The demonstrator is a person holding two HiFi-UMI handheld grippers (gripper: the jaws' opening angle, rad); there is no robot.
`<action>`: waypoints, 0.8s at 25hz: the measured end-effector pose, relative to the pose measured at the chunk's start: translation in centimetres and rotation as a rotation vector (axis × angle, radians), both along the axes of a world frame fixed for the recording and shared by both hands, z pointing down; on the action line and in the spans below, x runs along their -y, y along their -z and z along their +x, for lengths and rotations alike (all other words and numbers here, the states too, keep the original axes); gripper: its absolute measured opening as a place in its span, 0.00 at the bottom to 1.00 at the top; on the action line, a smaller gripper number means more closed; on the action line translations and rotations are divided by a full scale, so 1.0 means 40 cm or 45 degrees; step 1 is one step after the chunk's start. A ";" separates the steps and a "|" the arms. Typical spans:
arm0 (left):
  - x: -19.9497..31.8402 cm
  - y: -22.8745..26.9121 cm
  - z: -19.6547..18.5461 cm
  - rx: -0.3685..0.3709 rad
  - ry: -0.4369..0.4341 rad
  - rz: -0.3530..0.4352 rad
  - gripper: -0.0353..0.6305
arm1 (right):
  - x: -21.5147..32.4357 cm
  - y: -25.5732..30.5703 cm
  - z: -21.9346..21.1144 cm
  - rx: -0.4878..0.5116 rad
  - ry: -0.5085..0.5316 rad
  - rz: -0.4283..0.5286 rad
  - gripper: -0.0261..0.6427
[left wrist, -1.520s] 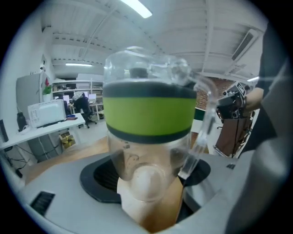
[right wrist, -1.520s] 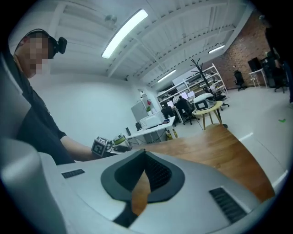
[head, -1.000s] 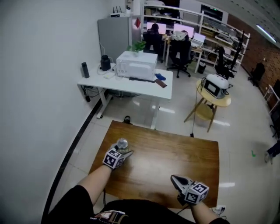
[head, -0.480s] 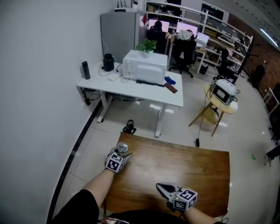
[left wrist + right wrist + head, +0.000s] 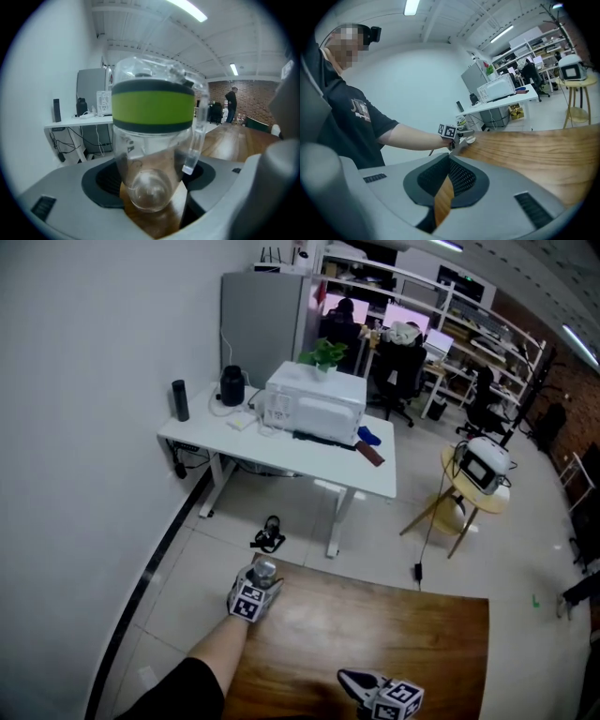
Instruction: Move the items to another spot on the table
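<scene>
L gripper squeezes clear bottle w/ green band, lower left, at table corner. R gripper jaws together, nothing in. Step: carrying. Next: find new spot, set down upright, let go.

Place type: open-plan office with a lab area.
Workstations: lit monitors, office chairs, white desk.
Storage: open shelving, grey cabinet.
Walls: plain white, exposed brick.
Ceiling: strip lights.
Work surface: wooden table.

head view: steeply down | left gripper view: level, close | right gripper view: level | shared: table
</scene>
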State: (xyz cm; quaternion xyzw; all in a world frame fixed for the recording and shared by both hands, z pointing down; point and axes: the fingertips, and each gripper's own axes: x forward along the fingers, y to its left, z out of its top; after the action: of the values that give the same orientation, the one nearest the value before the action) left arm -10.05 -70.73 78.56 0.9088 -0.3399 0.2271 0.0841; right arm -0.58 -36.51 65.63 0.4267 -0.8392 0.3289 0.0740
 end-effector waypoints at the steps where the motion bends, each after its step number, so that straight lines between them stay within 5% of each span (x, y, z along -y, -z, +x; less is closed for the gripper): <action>1: 0.014 0.002 0.007 -0.001 0.006 0.008 0.57 | 0.003 0.000 0.008 -0.002 -0.004 0.002 0.02; 7: 0.036 -0.016 0.021 -0.025 0.028 -0.088 0.59 | 0.000 0.003 0.052 0.002 -0.022 -0.001 0.02; 9: 0.023 -0.036 0.022 -0.008 0.019 -0.139 0.74 | -0.008 -0.004 0.072 0.000 -0.031 0.007 0.02; 13: -0.014 -0.057 -0.017 0.035 0.056 -0.174 0.76 | -0.018 0.030 0.076 0.026 -0.054 0.021 0.02; 20: -0.342 -0.051 -0.082 -0.001 -0.013 -0.293 0.76 | -0.104 0.068 0.114 0.070 -0.024 0.033 0.02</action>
State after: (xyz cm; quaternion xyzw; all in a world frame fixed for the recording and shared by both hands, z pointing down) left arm -13.32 -57.03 80.60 0.8949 -0.3070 0.2646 0.1867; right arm 3.99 -32.34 62.91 0.4264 -0.8410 0.3304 0.0423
